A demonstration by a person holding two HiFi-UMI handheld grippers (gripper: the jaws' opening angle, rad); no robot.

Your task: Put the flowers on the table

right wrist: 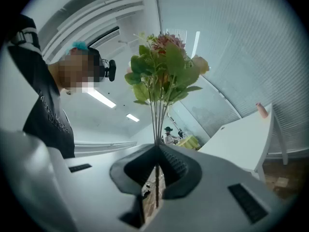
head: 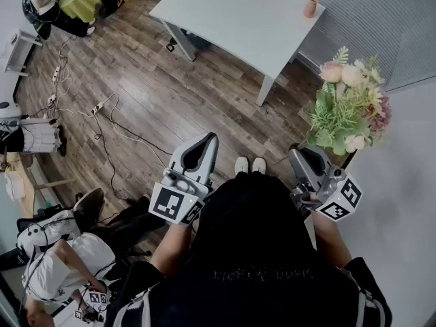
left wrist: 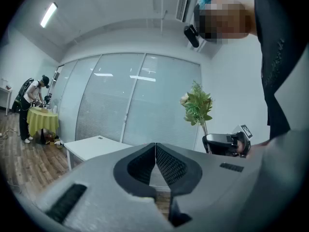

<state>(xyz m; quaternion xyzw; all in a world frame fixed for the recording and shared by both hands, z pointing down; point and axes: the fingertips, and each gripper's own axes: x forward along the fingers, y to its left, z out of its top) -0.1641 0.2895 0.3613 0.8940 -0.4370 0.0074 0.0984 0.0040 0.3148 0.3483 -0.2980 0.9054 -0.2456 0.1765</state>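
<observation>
The right tool (right wrist: 157, 153) is clamped on the thin green stems (right wrist: 157, 122) of the flowers (head: 349, 104). Its jaws are nearly together with the stems pinched between them. The bunch stands upright above it, off to the person's right and well apart from the white worktop (head: 235, 16). The left tool (left wrist: 155, 151) has its jaws together with nothing between them and is held out in front of the person's body.

The step in hand looks like the carry to the worktop, which lies ahead across the wooden floor (head: 150, 94). The stems are slender and the head of the bunch is broad, so it could swing or slip. A firm, steady grip with the bunch upright should serve best on the way. At the worktop, the flowers are best lowered over a bare part of the surface, clear of the small pink vessel (head: 310, 7) near its far corner, so nothing is knocked. The jaws should part only once the bunch rests on the surface. The empty left tool is free to steady the stems if they tip.

Counted: two tools; one bunch of flowers, with several blossoms I cannot number exactly; one white worktop; one pink vessel on it.
</observation>
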